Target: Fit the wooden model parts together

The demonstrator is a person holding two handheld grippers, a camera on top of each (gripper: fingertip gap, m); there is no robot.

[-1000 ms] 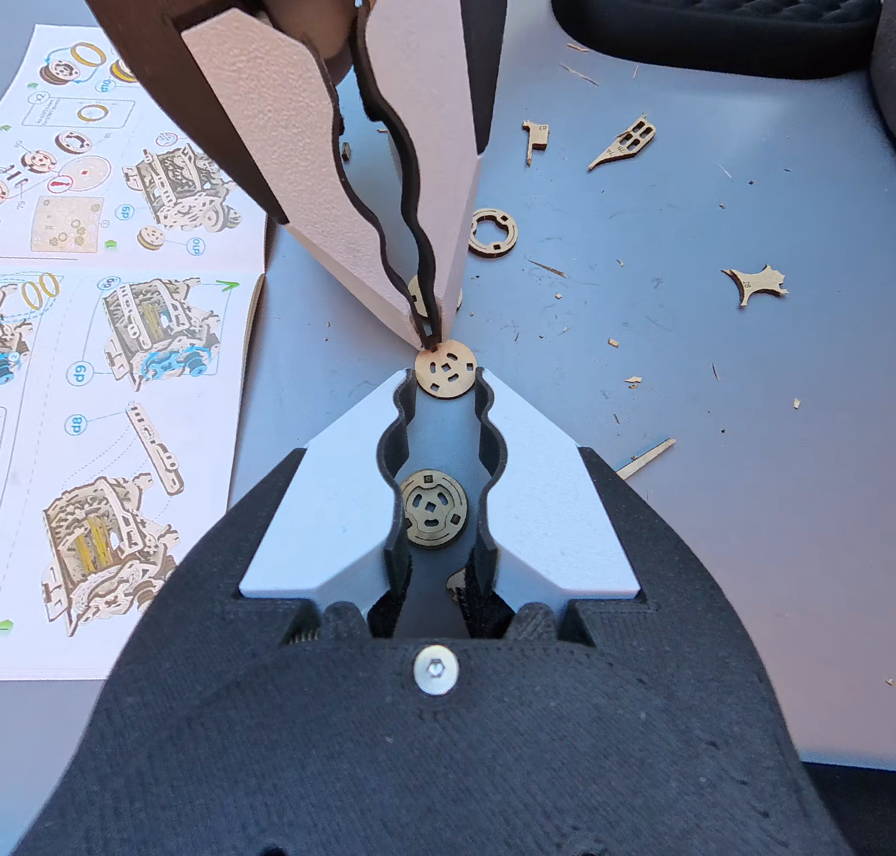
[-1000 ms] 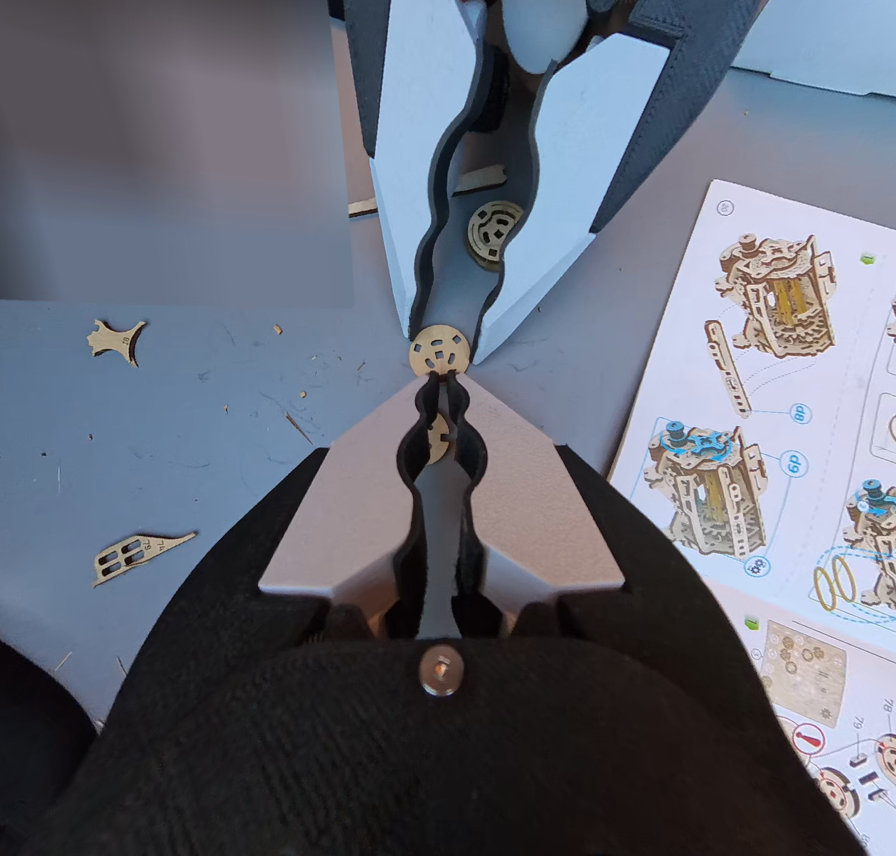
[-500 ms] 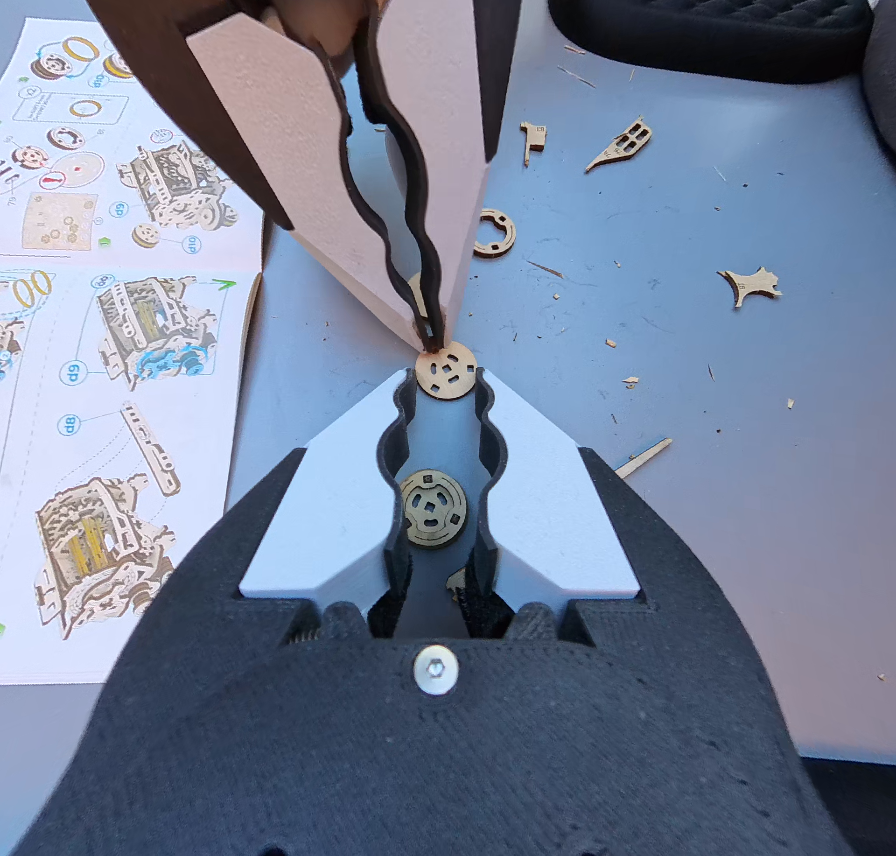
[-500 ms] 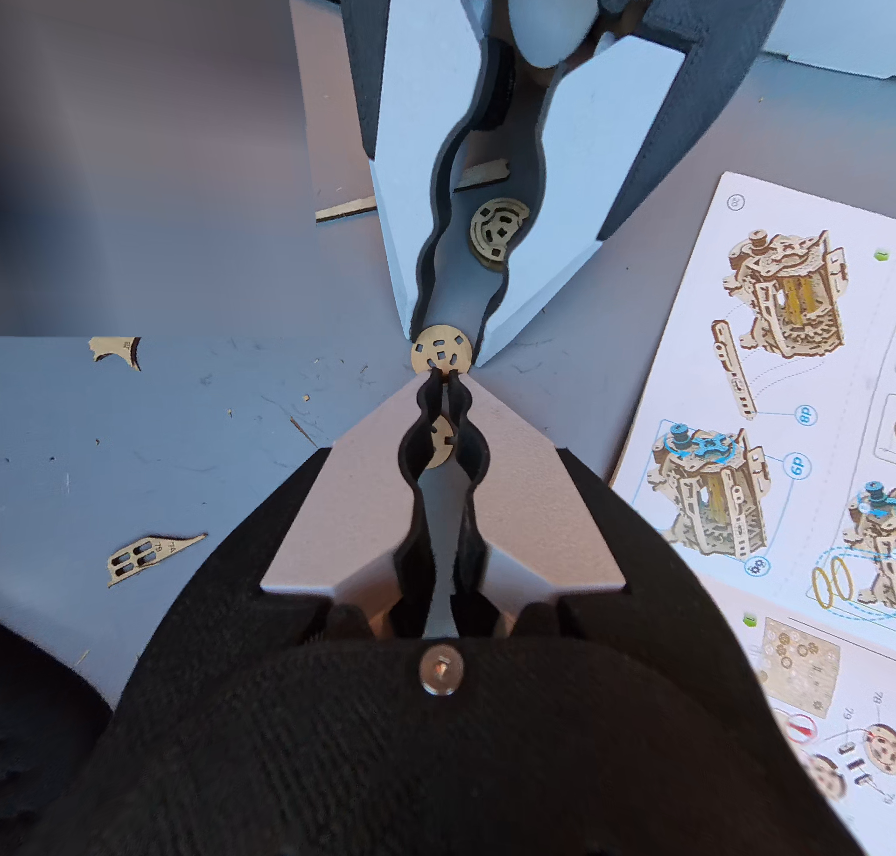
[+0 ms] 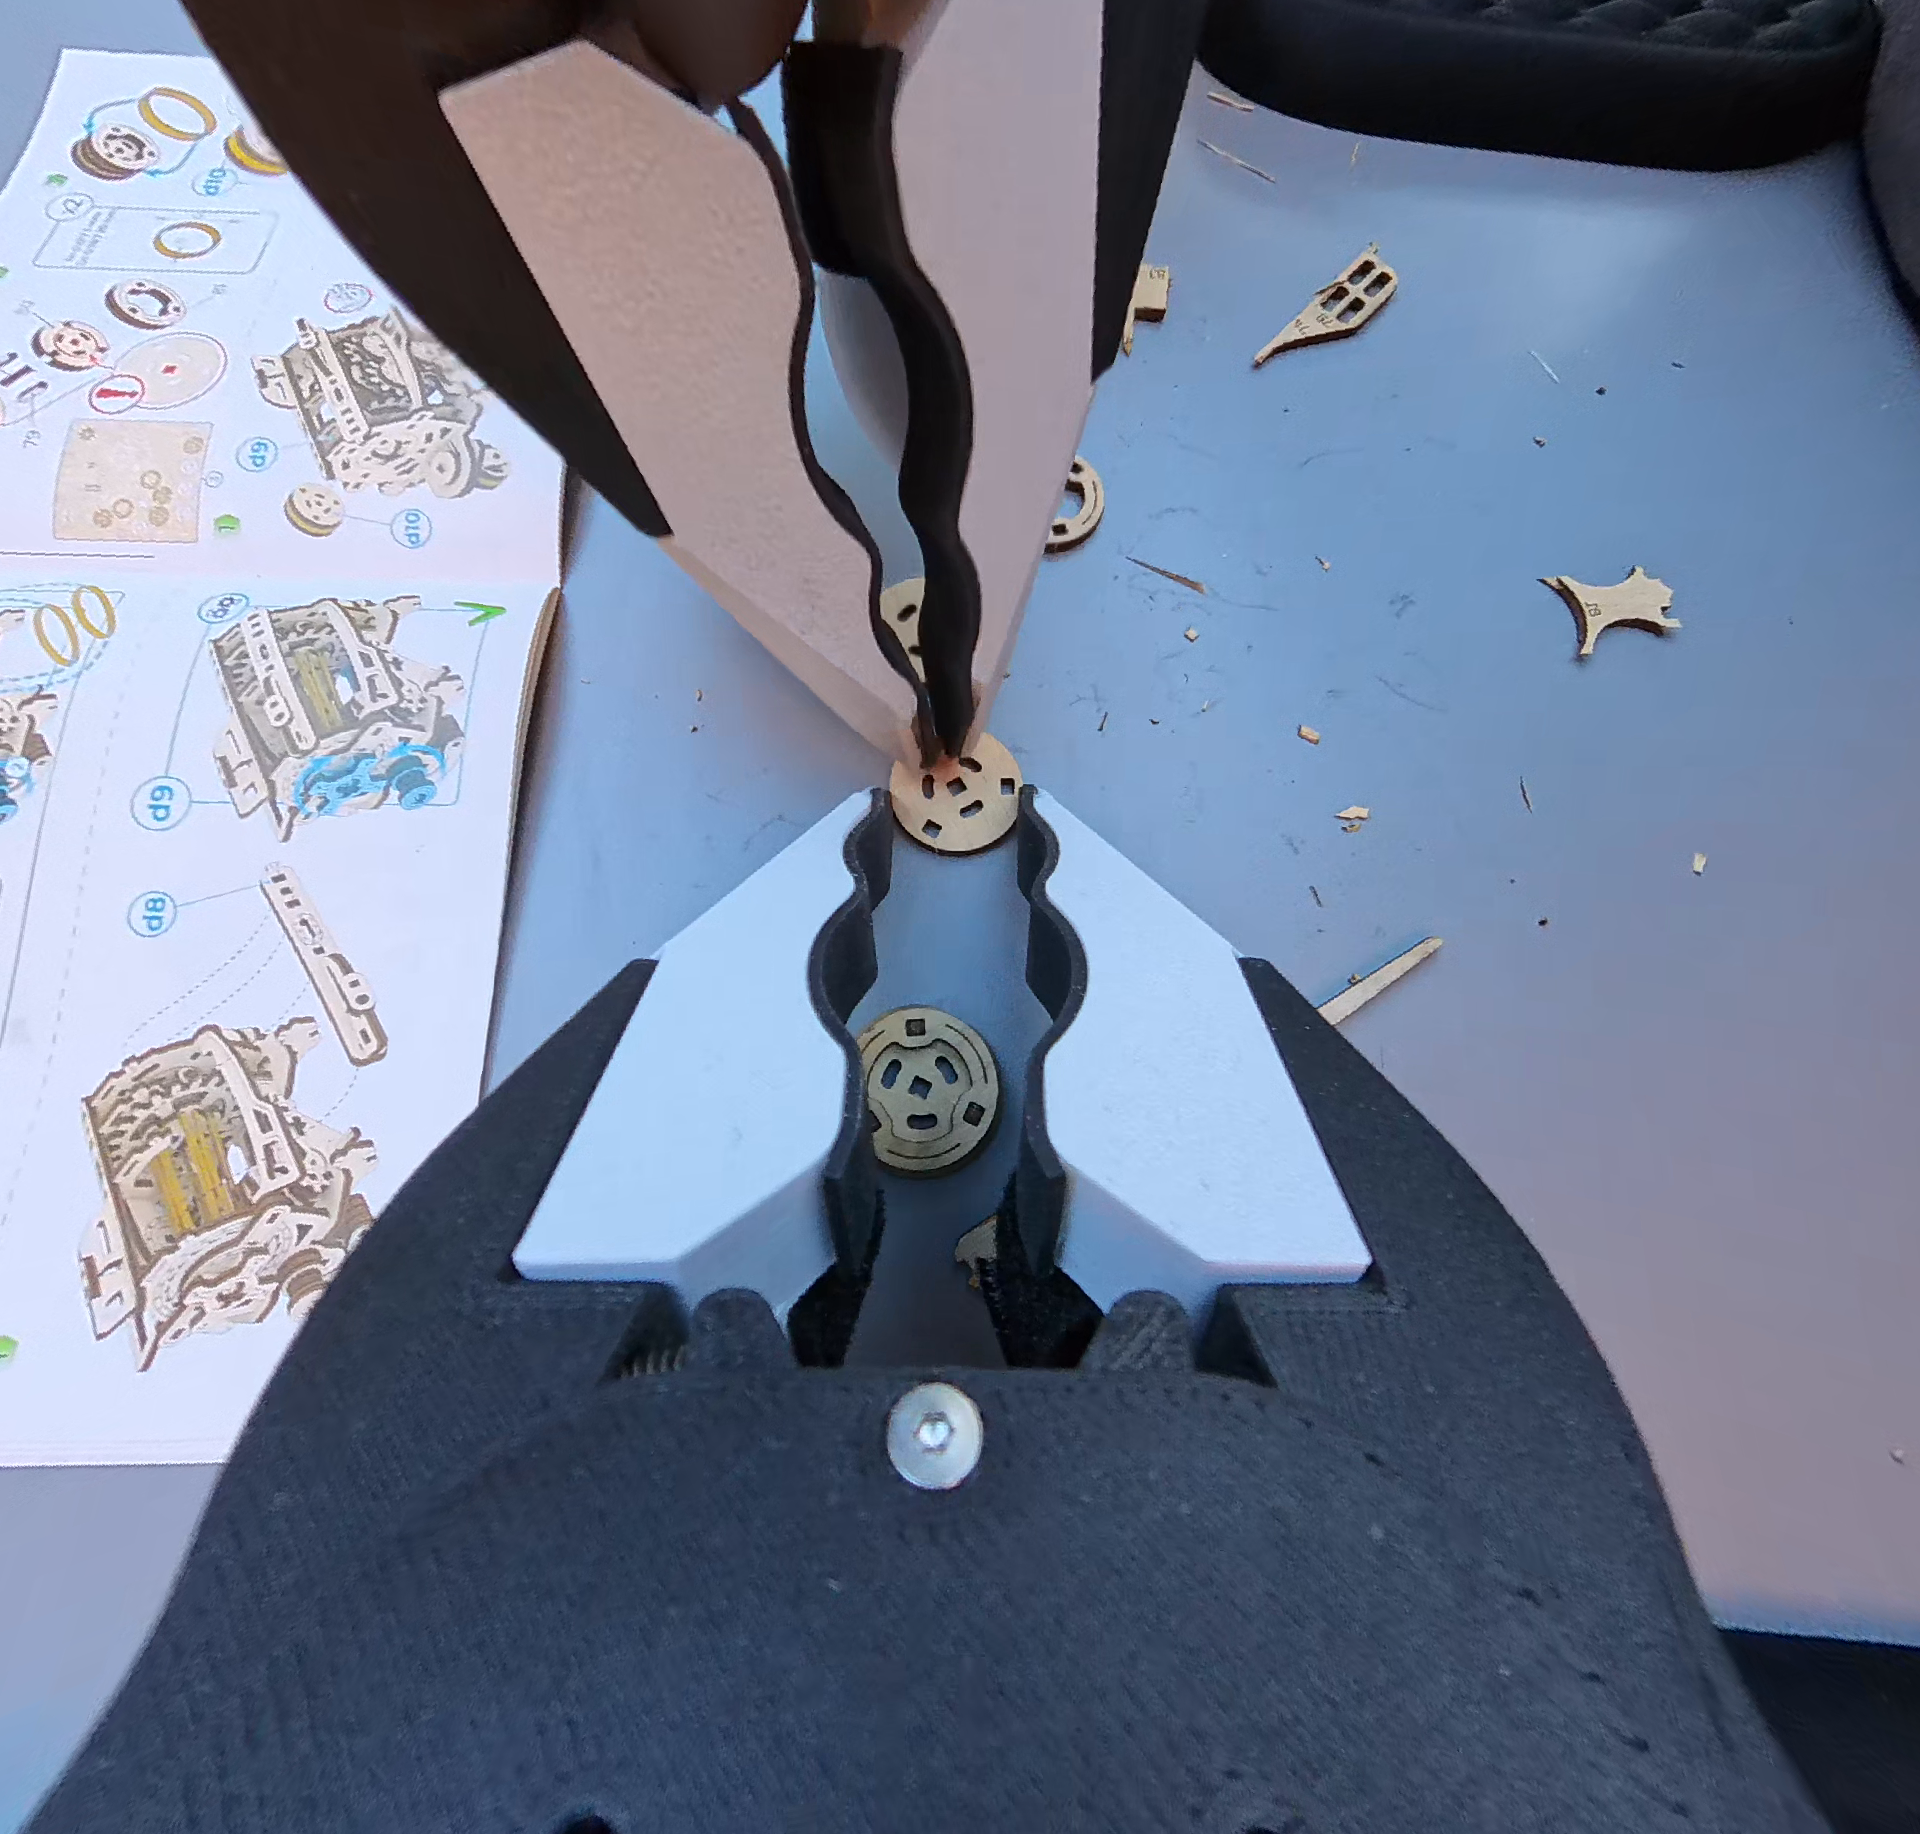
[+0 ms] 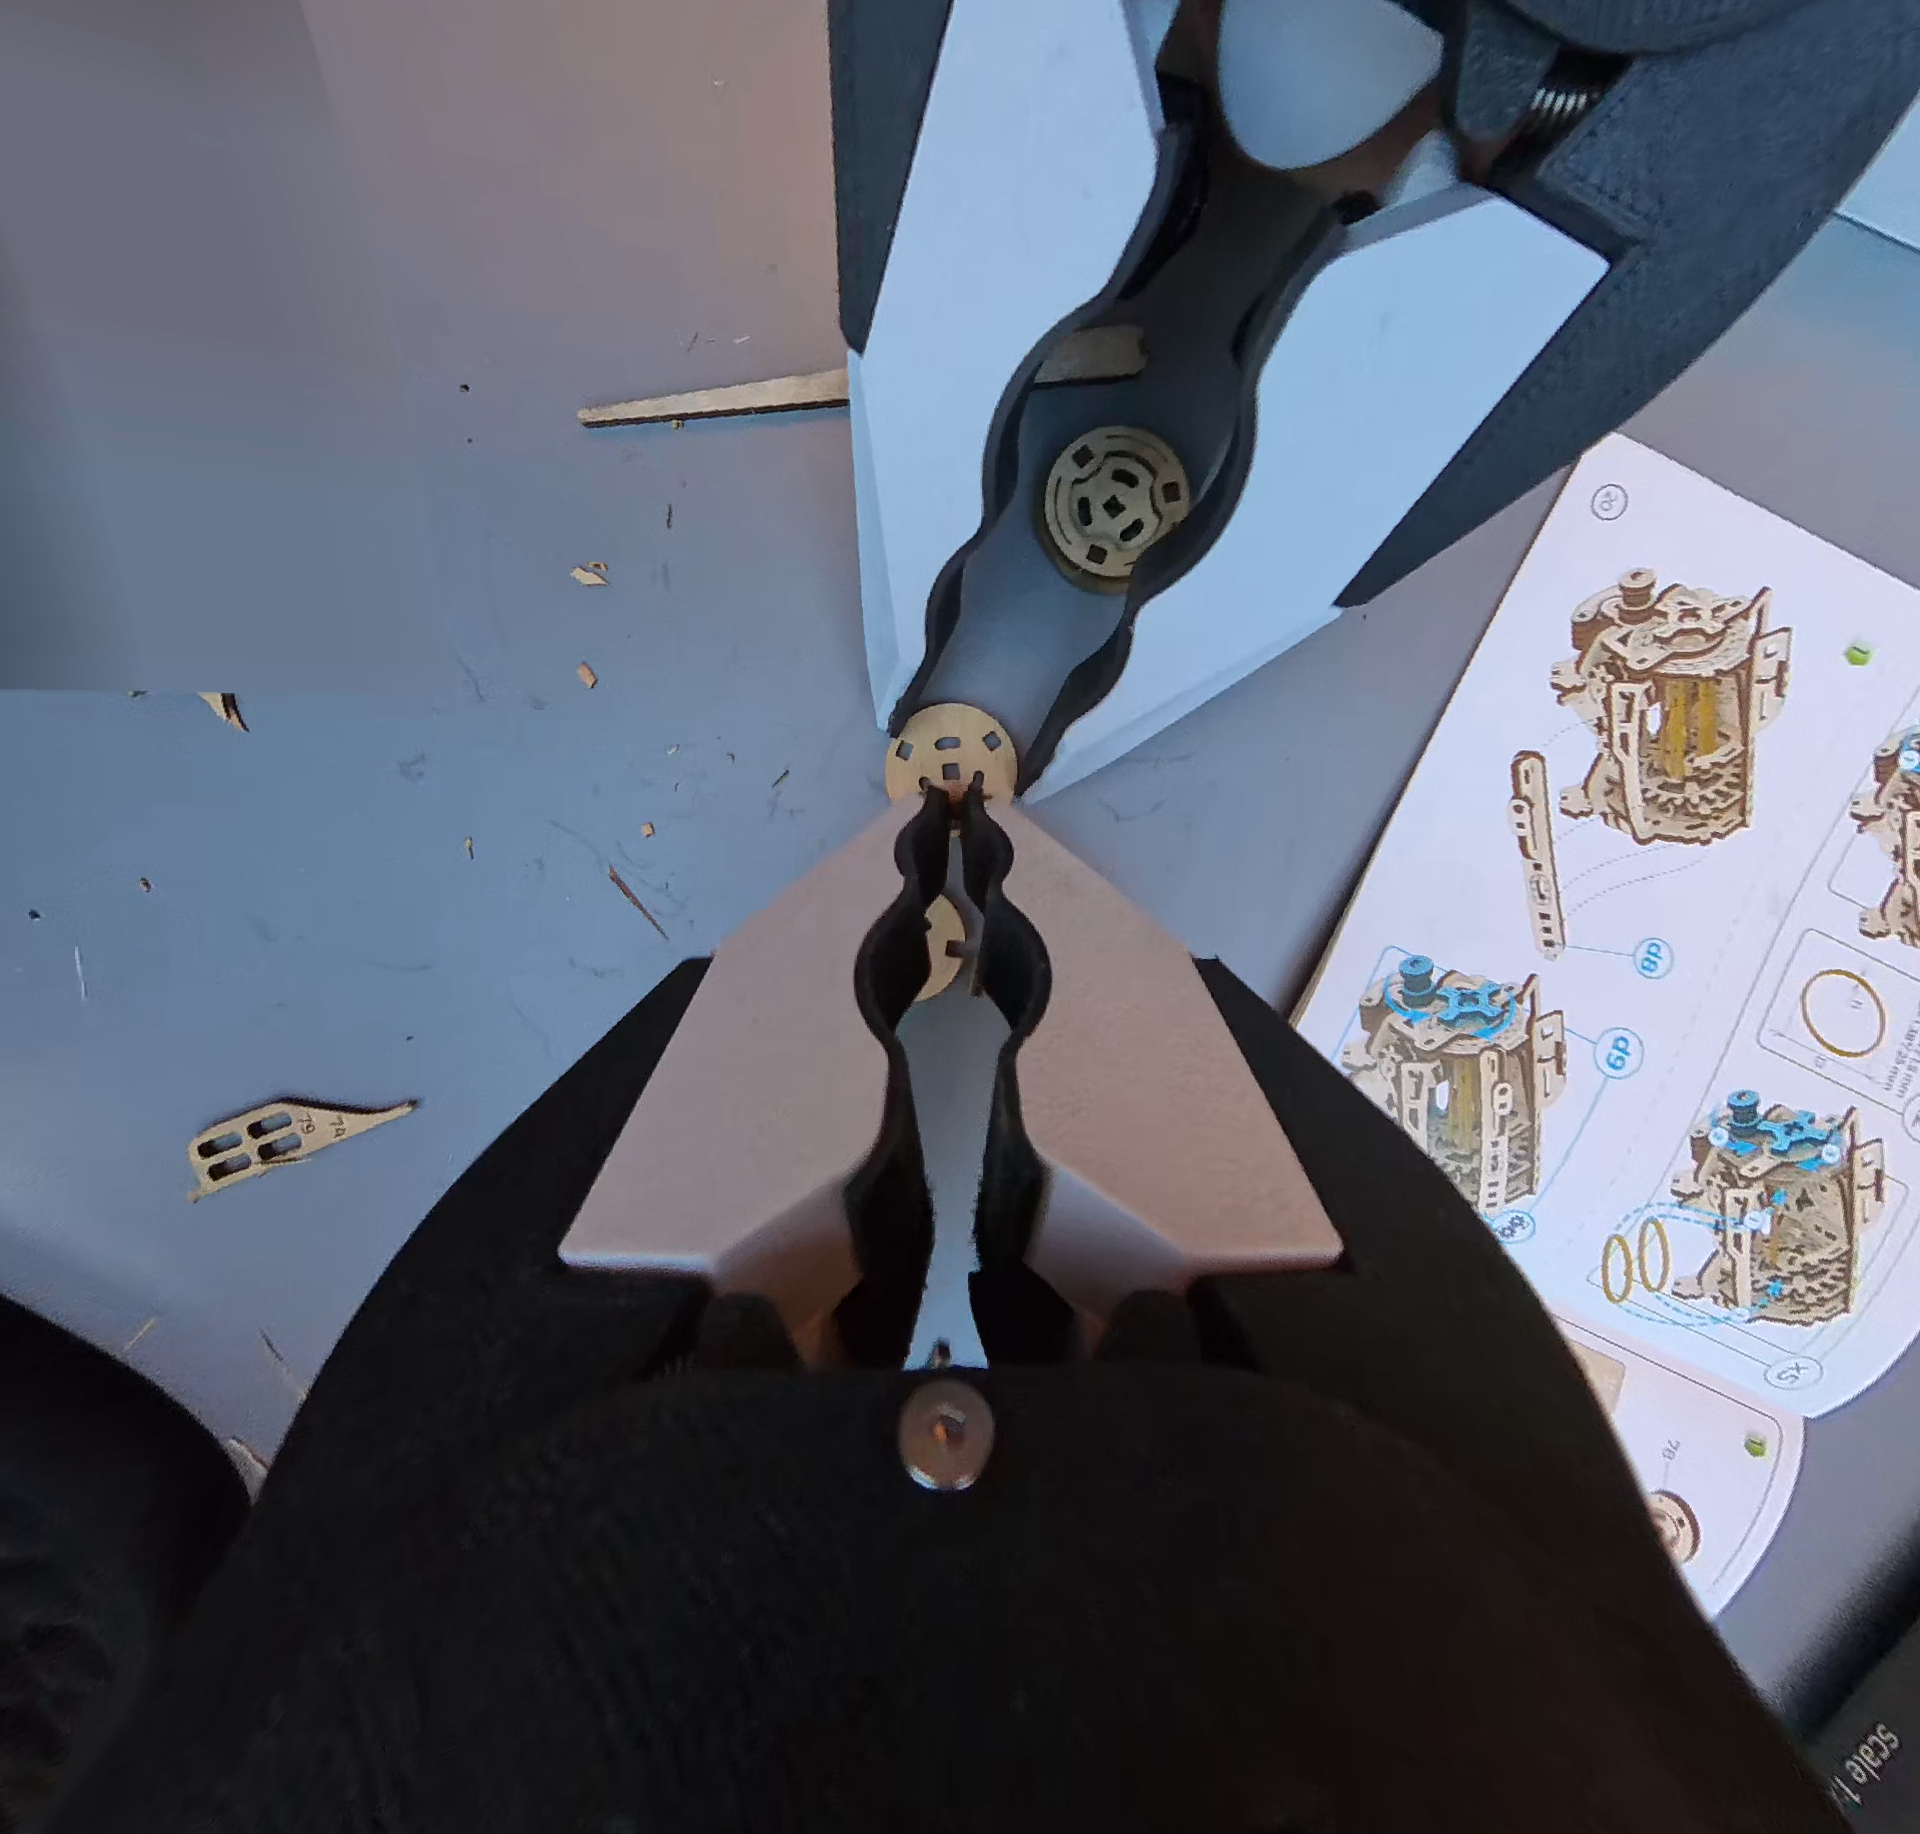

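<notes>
A small wooden disc (image 5: 961,808) with slots is held by its edges between the tips of my left gripper (image 5: 956,813), just above the grey table (image 5: 1558,953). My right gripper (image 6: 951,797) comes from the opposite side. It is shut on a tiny wooden peg (image 6: 938,797) that touches the disc (image 6: 951,758) near its rim. In the left wrist view the right gripper (image 5: 940,740) stands steeply over the disc. In the right wrist view the left gripper (image 6: 961,745) is at the top.
A larger slotted disc (image 5: 928,1093) lies on the table between the left fingers, and another disc (image 6: 940,953) lies under the right fingers. An instruction sheet (image 5: 260,745) lies to the left. A ring piece (image 5: 1075,506), offcuts (image 5: 1616,610) and a black padded case (image 5: 1538,18) lie beyond. My two grippers' fingertips are within a few centimetres of each other.
The right gripper has tilted steeper and closed in over the disc, with its tips staying on the disc. The left gripper and the disc have hardly moved.
</notes>
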